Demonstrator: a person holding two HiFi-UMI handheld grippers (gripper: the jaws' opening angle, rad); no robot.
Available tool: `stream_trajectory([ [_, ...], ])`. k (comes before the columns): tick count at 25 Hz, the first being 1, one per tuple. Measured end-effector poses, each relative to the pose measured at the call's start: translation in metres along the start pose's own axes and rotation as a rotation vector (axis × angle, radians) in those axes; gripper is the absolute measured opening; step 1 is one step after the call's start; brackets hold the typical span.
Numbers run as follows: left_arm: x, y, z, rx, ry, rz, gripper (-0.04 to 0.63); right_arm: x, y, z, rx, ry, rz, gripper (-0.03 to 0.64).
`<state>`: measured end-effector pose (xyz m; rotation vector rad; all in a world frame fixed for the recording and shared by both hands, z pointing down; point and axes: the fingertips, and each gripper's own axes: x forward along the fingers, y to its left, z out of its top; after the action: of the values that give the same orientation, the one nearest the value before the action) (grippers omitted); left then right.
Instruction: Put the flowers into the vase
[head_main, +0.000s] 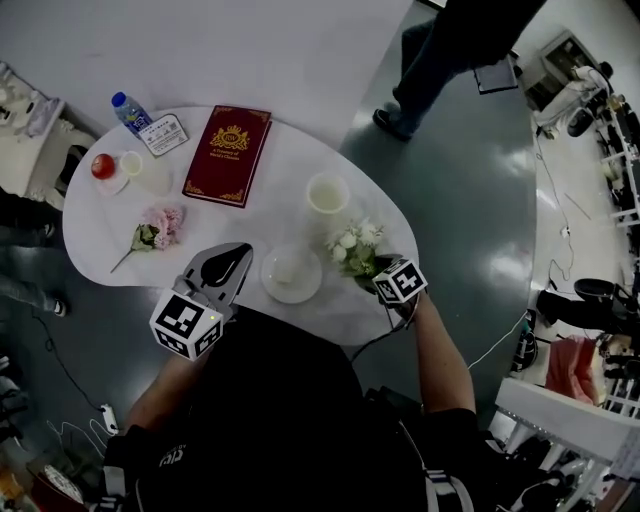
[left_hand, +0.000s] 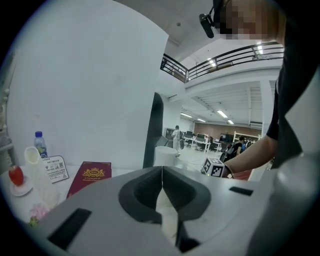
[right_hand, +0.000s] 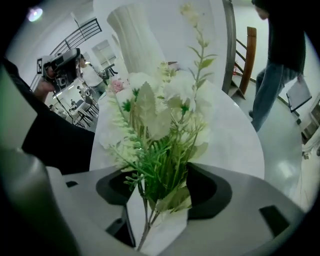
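**White bouquet lies between the right claw's parted jaws**

Head view: the right gripper (head_main: 372, 272) has its tips buried under the white flowers (head_main: 352, 245), so only its marker cube shows clearly. The bouquet lies at the table (head_main: 250, 225) edge, near the vase (head_main: 328, 195). The left gripper (head_main: 226, 262) hangs beside a saucer (head_main: 291, 272). 1 pink flower (head_main: 160, 228) lies well apart.

Left gripper view: the 2 jaws meet with nothing between them.

Right gripper view: the jaws stand wide apart. Thin green stems pass through the gap and neither pad presses them. Cream blooms and feathery leaves partly cover the ribbed vase behind, and the stem ends are blurred.
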<state>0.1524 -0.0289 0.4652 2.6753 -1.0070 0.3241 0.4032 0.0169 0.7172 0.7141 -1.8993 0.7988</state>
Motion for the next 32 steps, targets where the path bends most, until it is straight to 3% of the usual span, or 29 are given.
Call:
stream_trajectory([
  [3,0.001,-0.003,-0.003,0.002,0.006,-0.004,0.012,0.002,0.0,0.002,0.009,-0.018,0.007,0.259],
  [10,0.011,-0.003,-0.018,0.026,0.069,-0.009,0.014,0.004,0.0,0.002,0.068,-0.042,0.053,0.189],
  [21,0.046,-0.007,-0.026,0.043,0.115,-0.104,0.02,-0.006,0.003,0.005,0.143,-0.069,0.062,0.14],
  [26,0.063,-0.001,-0.023,0.051,0.135,-0.159,0.084,-0.024,0.0,0.019,0.186,-0.116,0.058,0.137],
  [32,0.078,0.0,-0.021,0.062,0.161,-0.211,0.106,-0.051,-0.008,0.042,0.221,-0.196,0.038,0.135],
])
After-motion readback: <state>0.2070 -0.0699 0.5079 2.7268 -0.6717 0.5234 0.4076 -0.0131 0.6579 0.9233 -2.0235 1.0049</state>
